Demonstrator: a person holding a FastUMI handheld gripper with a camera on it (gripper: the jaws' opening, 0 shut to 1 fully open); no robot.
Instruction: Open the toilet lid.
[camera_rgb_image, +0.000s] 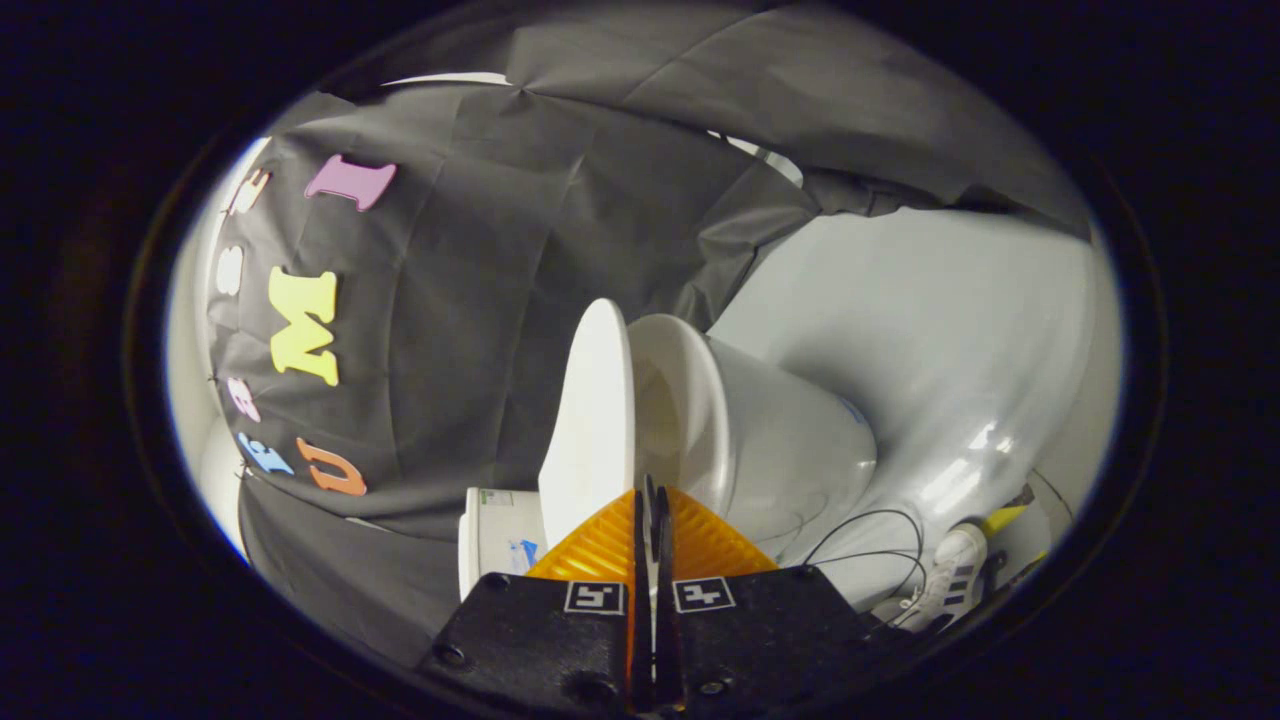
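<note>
The view is rolled on its side, with the floor to the right. The white toilet lid stands lifted a little off the white bowl, and a wedge of the bowl's inside shows between them. My gripper is shut, its fingers pressed close together on the lid's near edge, where lid and bowl rim meet. A thin white sliver shows between the fingers. The fingers hide the nearest part of the rim.
A white box-like part with a label sits just left of the fingers, against the booth's black cloth wall. On the pale floor beside the bowl are thin black cables and a person's white striped shoe.
</note>
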